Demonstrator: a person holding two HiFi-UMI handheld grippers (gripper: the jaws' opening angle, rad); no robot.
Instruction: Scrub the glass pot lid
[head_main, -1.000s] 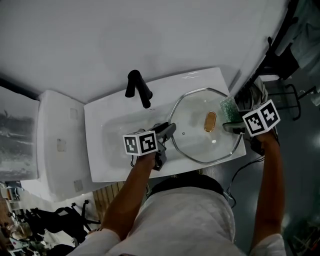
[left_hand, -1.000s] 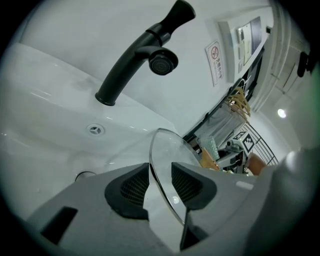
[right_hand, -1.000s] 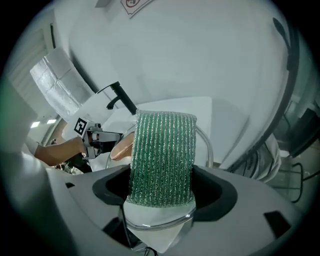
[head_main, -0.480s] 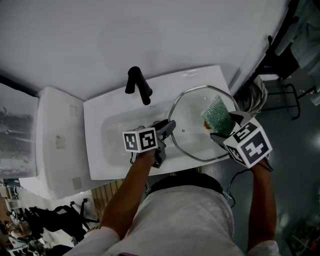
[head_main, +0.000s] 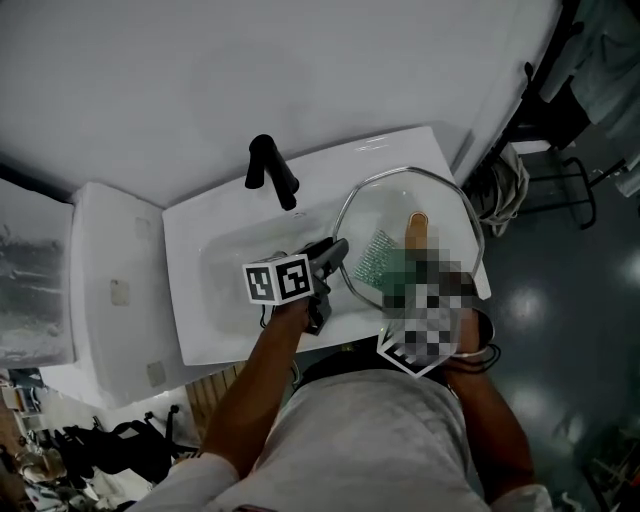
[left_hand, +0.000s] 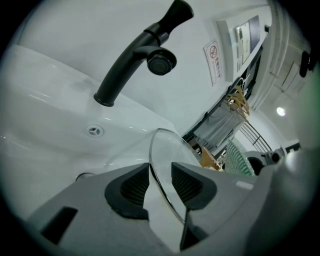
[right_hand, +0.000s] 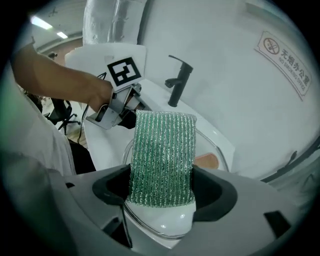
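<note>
The glass pot lid (head_main: 400, 208) lies tilted over the right half of the white sink (head_main: 205, 310), its brown knob (head_main: 416, 228) facing up. My left gripper (head_main: 338, 252) is shut on the lid's left rim; in the left gripper view the thin rim (left_hand: 162, 150) runs between the dark pads (left_hand: 131, 187). My right gripper (head_main: 405, 272) is shut on a green scrub pad (head_main: 375, 258) that hangs over the middle of the lid. In the right gripper view the pad (right_hand: 162, 155) stands up between the jaws, with the lid (right_hand: 165, 225) below it. A mosaic patch hides most of the right gripper in the head view.
A black faucet (head_main: 272, 175) rises at the back of the sink, just left of the lid. A white cabinet (head_main: 110, 290) stands to the sink's left. Cables (head_main: 500, 190) and dark floor lie to the right. The drain (left_hand: 93, 131) shows in the basin.
My right gripper has swung from the lid's right edge inward over the lid and rolled, carrying the green pad with it. The left gripper and the lid have stayed still.
</note>
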